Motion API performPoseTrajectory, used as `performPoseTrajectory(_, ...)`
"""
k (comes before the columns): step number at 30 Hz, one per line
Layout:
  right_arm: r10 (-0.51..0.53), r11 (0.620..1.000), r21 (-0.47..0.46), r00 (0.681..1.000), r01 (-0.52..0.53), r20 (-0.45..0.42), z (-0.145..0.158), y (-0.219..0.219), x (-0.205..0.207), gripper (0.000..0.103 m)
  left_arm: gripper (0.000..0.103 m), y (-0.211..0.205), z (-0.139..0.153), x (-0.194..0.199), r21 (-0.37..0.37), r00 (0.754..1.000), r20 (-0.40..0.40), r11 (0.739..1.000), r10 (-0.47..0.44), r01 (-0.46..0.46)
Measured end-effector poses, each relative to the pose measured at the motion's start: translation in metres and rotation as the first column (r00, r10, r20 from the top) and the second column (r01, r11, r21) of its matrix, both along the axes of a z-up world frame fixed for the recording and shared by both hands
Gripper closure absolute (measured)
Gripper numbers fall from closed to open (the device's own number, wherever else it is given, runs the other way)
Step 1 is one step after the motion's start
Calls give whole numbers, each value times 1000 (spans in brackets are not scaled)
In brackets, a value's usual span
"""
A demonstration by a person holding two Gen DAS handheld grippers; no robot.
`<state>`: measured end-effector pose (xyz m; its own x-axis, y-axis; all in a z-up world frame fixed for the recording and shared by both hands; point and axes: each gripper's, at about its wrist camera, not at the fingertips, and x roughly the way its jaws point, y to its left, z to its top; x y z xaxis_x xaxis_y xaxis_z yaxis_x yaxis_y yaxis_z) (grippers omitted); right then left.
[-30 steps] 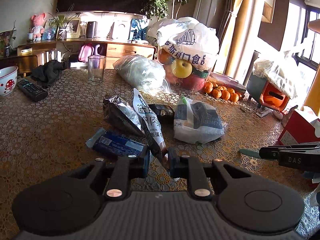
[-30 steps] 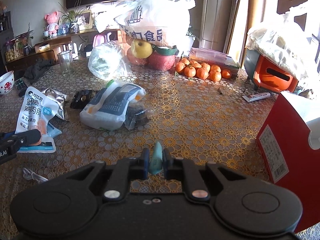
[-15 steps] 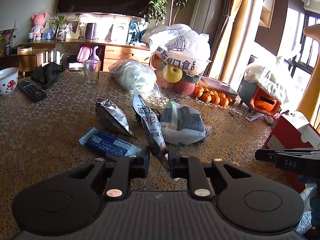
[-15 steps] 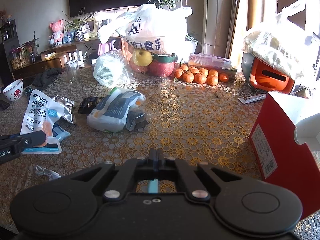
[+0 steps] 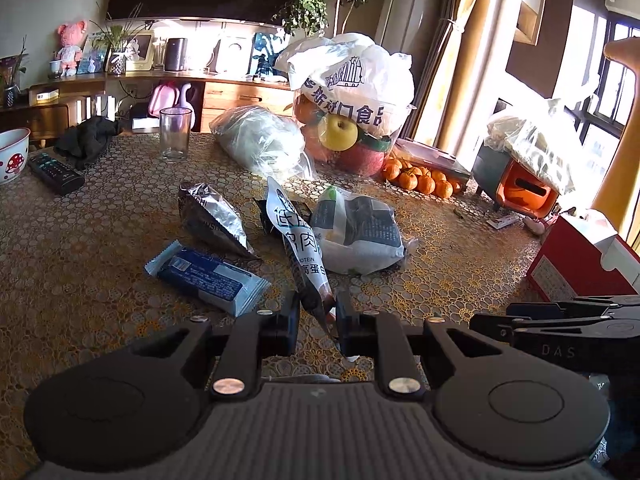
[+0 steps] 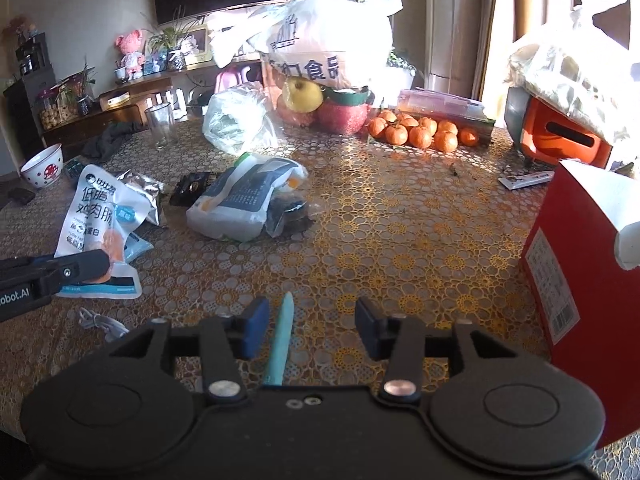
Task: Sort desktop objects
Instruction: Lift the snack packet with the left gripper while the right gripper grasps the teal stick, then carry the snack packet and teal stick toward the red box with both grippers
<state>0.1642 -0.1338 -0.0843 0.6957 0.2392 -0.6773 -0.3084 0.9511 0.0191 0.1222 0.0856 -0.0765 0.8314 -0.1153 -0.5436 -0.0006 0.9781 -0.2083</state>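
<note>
Left wrist view first: the left hand-held gripper (image 5: 317,320) is clamped on the bottom edge of a white chicken pouch (image 5: 298,248), which stands up edge-on between its pads, lifted off the surface (image 5: 80,248). Just ahead and to its left lies a blue wrapper (image 5: 206,277), with a silver packet (image 5: 212,220) beyond that; ahead and to the right sits a grey-and-white bag (image 5: 356,236). Far right, a red box (image 5: 580,268) stands on the surface. Over to the right wrist view: the right hand-held gripper (image 6: 310,320) has just been opening, jaws now apart, and a teal pen (image 6: 281,340) lies between them, closer to the left pad, neither pad pressing on it. The red box is close on its right, and a white cable (image 6: 100,322) lies off to its left.
</note>
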Motion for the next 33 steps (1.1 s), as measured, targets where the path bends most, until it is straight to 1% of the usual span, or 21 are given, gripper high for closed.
performPoseTrajectory(3, 27, 999, -33, 999, -27, -19, -11, 12, 3, 55, 85, 2, -3, 2, -1, 1000, -11, 1000, 5, -5)
performPoseTrajectory(6, 34, 997, -65, 999, -35, -25, -20, 21, 4, 61, 85, 4, -6, 3, 2, 1000, -18, 1000, 8, -8)
performPoseTrajectory(7, 35, 997, -69, 999, -37, -29, -22, 22, 5, 66, 85, 4, -6, 3, 3, 1000, -20, 1000, 9, -9)
performPoseTrajectory(9, 34, 997, -73, 999, -37, -41, -26, 23, 5, 73, 85, 5, -7, 4, 1, 1000, -25, 1000, 10, -10)
performPoseTrajectory(11, 36, 997, -73, 999, -39, -40, -28, 23, 4, 77, 85, 5, -8, 5, 1, 1000, -30, 1000, 9, -9)
performPoseTrajectory(13, 53, 996, -72, 998, -56, -40, -28, 24, 3, 86, 85, 4, -9, 6, 0, 999, -32, 1000, 6, -6)
performPoseTrajectory(15, 73, 994, -83, 997, -75, -37, -28, 27, 1, 93, 85, 3, -9, 6, -1, 999, -32, 1000, 2, -2)
performPoseTrajectory(17, 76, 992, -95, 997, -79, -31, -28, 29, 0, 93, 85, 0, -8, 6, 1, 1000, -30, 1000, -2, 2)
performPoseTrajectory(21, 72, 994, -81, 997, -74, -28, -23, 27, 0, 93, 85, -3, -5, 5, 2, 1000, -29, 1000, -9, 9)
performPoseTrajectory(26, 67, 996, -56, 998, -67, -6, -9, 19, -5, 93, 85, -11, 1, 3, -8, 999, -25, 1000, -23, 23)
performPoseTrajectory(33, 31, 999, -27, 999, -31, 15, 11, -2, -18, 93, 85, -32, 16, -5, -9, 998, -5, 998, -61, 61)
